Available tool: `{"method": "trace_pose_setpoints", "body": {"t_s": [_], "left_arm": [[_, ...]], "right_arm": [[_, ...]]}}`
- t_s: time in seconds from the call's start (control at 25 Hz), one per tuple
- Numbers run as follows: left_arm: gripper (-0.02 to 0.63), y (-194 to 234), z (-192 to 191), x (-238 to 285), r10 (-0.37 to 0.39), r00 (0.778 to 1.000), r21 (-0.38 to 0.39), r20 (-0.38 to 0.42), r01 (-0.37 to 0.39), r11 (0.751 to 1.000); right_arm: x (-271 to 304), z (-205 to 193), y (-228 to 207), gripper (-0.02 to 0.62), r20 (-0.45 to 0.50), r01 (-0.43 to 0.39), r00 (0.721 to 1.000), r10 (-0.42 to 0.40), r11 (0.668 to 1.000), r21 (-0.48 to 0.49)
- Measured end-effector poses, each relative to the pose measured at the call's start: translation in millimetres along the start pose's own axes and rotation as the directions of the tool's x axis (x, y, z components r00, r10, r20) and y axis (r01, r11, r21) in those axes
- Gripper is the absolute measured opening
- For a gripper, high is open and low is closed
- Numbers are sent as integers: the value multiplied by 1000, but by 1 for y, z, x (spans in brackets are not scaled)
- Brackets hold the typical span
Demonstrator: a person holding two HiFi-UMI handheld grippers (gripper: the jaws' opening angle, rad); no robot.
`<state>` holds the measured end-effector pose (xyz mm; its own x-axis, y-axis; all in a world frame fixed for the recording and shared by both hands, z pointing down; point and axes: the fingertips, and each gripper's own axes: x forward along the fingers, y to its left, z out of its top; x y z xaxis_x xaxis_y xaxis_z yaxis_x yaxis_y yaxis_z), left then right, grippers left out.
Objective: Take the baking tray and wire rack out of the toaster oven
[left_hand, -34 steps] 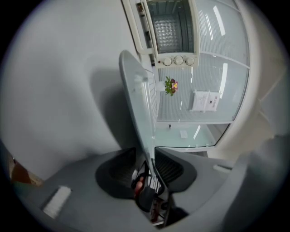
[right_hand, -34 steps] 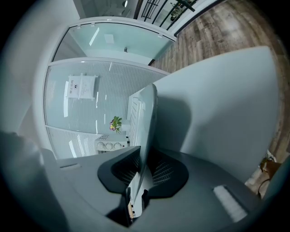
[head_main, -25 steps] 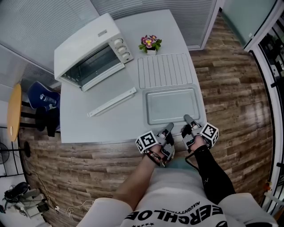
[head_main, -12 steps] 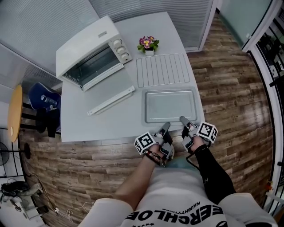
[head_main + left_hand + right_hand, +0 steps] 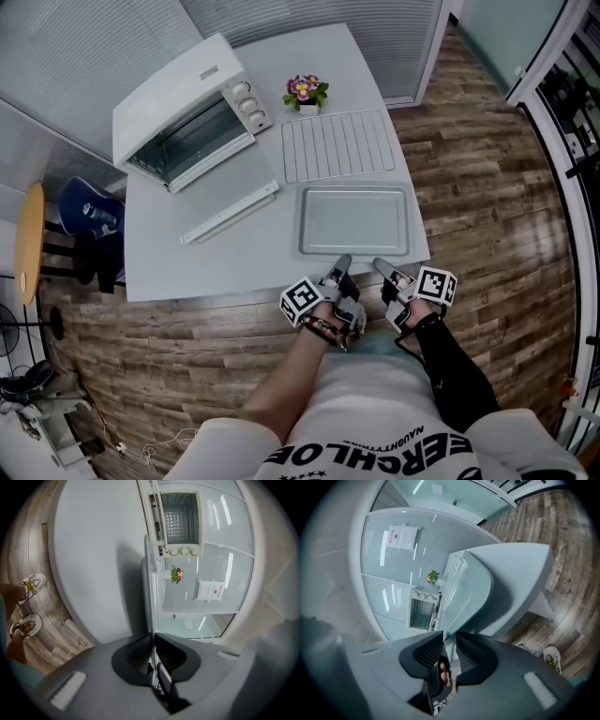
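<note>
Baking tray (image 5: 354,220) rim sits clamped in left tongs (image 5: 152,634), per their view; right tongs (image 5: 450,638), just opening, hold nothing.

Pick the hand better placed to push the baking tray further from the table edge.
Left. The left tongs look shut on the baking tray's near rim. The right tongs have just been opening, with nothing between them, and sit just short of that rim.

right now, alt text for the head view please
Seen from above, a baking tray and wire rack lie on a white table, outside the toaster oven. At the tray's near rim the person's left tongs, just closing, pinch the rim; the right tongs, just opening, sit at it with nothing gripped between them.
</note>
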<state>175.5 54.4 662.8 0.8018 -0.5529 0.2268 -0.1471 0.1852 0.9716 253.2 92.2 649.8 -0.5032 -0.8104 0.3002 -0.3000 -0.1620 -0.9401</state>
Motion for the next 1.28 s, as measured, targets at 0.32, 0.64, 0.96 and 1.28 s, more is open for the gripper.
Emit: {"method": "trace_pose_setpoints", "body": {"t_s": [0.32,0.64,0.96,1.28], "left_arm": [[81,1,-4,4,19,1000,26,-23,-18,999],[81,7,-15,-1,104,989,143,-109,-88,986],[81,22,-18,-14,268,950,268,-161,-220,938],[81,25,-19,-16,291,936,294,-199,-226,929]], "right_arm": [[-2,0,0,49,-10,2,1000,-3,999,-45],[-5,1,-9,51,-23,62,998,-65,994,-95],[-4,-5,-19,54,-66,149,984,-164,970,-189],[-9,-8,-17,84,-108,218,960,-259,930,-296]]}}
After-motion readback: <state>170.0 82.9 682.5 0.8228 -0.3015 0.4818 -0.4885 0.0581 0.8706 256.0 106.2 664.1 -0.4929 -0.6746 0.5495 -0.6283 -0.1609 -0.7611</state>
